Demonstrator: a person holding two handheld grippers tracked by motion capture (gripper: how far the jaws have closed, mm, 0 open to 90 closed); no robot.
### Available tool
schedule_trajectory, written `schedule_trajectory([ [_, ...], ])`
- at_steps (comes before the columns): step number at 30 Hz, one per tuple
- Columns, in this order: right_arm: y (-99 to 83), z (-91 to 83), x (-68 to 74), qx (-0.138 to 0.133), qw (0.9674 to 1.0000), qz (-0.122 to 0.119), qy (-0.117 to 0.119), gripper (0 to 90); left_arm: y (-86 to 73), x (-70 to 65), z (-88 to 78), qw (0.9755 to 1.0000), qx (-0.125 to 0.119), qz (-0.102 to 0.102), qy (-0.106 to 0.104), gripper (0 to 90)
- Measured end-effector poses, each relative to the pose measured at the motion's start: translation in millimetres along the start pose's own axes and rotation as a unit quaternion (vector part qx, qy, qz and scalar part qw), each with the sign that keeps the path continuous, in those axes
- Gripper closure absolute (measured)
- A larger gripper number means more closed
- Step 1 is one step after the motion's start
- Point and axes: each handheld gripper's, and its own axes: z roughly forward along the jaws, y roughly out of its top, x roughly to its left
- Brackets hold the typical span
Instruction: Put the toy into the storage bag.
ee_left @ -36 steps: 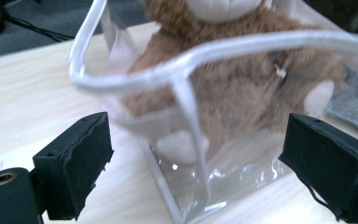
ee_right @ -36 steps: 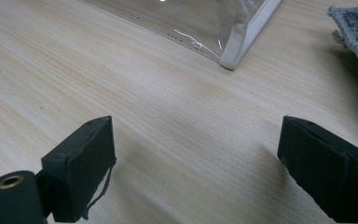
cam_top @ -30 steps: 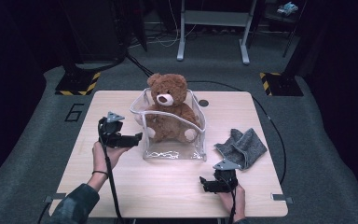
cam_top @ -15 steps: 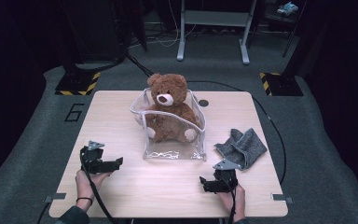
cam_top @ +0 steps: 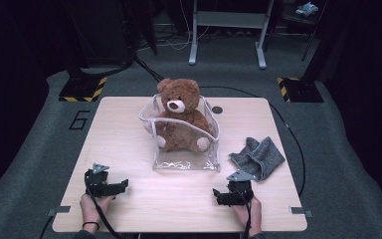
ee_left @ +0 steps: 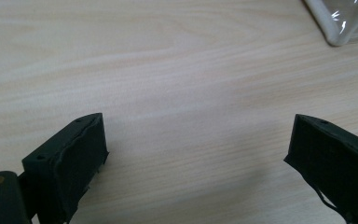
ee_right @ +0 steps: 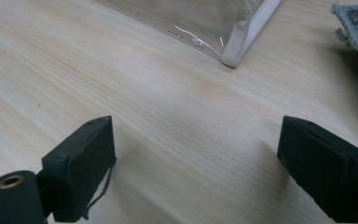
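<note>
Two grippers now rest low at the near edge of the bench (cam_top: 129,129), and the bigger change belongs to the left gripper (cam_top: 110,187): a second ago it was raised beside the clear pouch (cam_top: 185,149), and it has since dropped back and down toward the person's side, well apart from the pouch. Its jaws stand wide with bare wood between them in the left gripper view. The right gripper (cam_top: 224,196) has kept its place near the grey cloth (cam_top: 258,157), jaws likewise wide and holding nothing. The brown teddy bear (cam_top: 180,117) sits upright inside the pouch in the middle of the bench, head above the rim. With both hands withdrawn, the bagging step looks finished or paused. One mark is readable: a large "6" (cam_top: 78,120) on the floor left of the bench; no brand shows elsewhere.
</note>
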Motion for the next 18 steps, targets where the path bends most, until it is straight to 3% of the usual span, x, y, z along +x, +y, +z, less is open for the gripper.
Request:
schedule_trajectory([
  [2, 0.1, -0.1, 0.1, 0.001, 1.0000, -0.002, -0.003, 10.6, -5.9, 0.8, 1.2, 0.9995, -0.030, -0.006, 0.006, 4.2],
  [4, 0.0, 0.2, 0.6, 0.003, 1.0000, -0.001, -0.001, 10.5, -7.6, -0.1, 1.7, 0.9993, -0.035, 0.000, 0.015, 4.8],
  [7, 0.3, 0.7, 0.4, 0.002, 1.0000, -0.008, -0.003, 10.5, -6.8, -4.8, 3.5, 0.9987, -0.016, 0.030, 0.038, 4.7],
  [18, 0.0, 1.3, 2.4, 0.004, 0.9998, -0.014, -0.009, 10.3, -6.8, -8.0, 3.5, 0.9986, -0.014, 0.032, 0.040, 4.5],
])
